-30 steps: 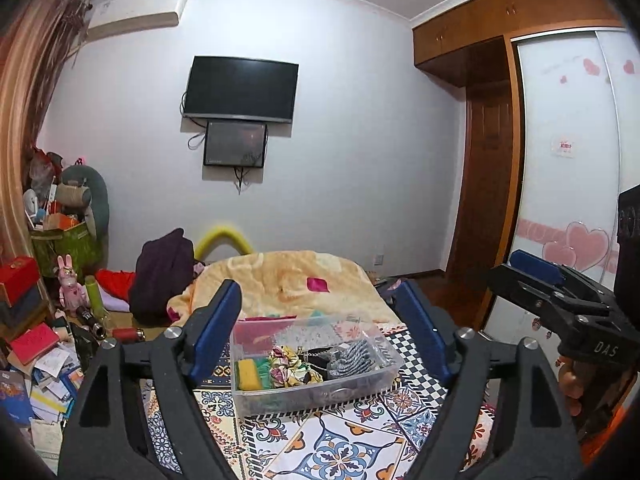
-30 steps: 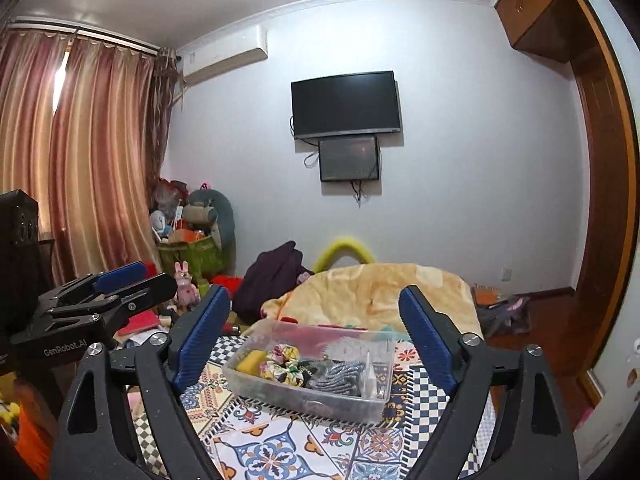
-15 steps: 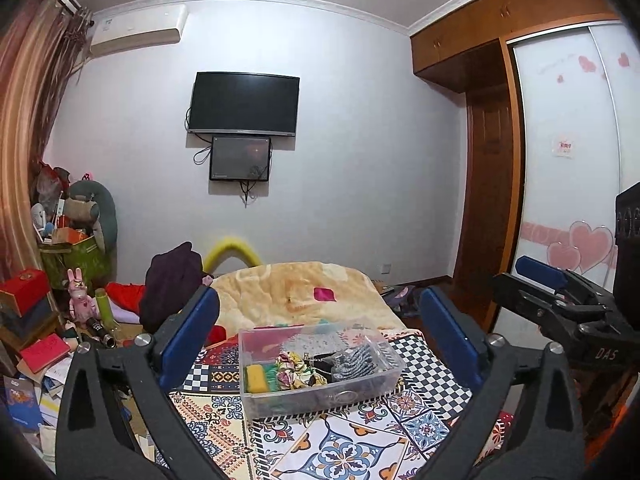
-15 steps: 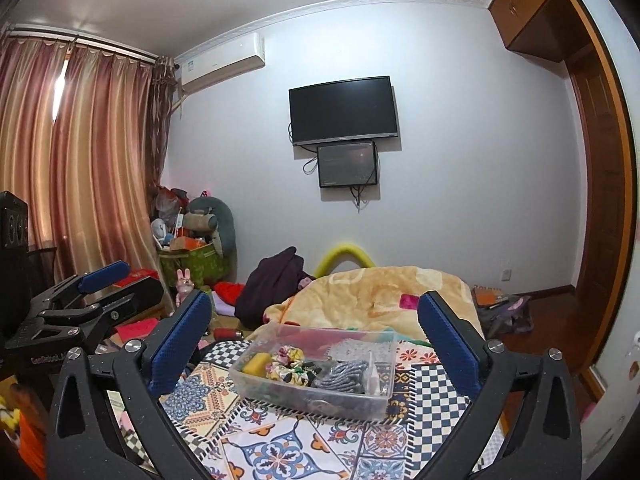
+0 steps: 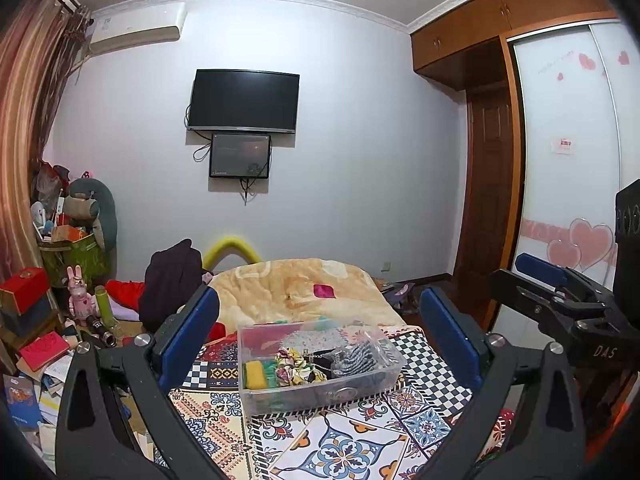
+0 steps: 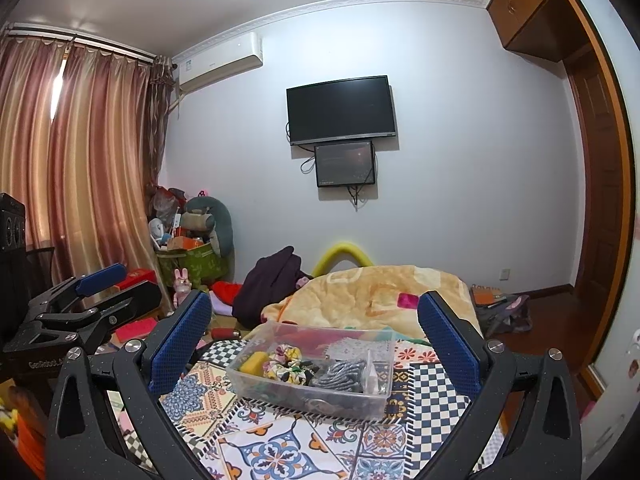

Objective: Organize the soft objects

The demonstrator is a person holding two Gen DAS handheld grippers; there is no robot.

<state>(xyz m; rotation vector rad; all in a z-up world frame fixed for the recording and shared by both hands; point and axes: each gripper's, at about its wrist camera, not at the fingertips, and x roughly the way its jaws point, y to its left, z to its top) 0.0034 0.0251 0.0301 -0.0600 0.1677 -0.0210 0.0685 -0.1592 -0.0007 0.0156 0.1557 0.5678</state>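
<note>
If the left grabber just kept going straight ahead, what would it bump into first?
Probably the clear plastic box of soft things on the patterned cloth. The left gripper is open, with the box ahead between its fingers, though depth is hard to judge.

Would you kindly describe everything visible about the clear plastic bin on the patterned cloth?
The bin is a lidless rectangular tub of clear, slightly cloudy plastic. It sits flat on the patterned cloth, in front of a yellow blanket. Inside lie a yellow sponge, a floral scrunchie, a grey striped fabric piece and red and green cloth at the back. Neither gripper touches it.
</note>
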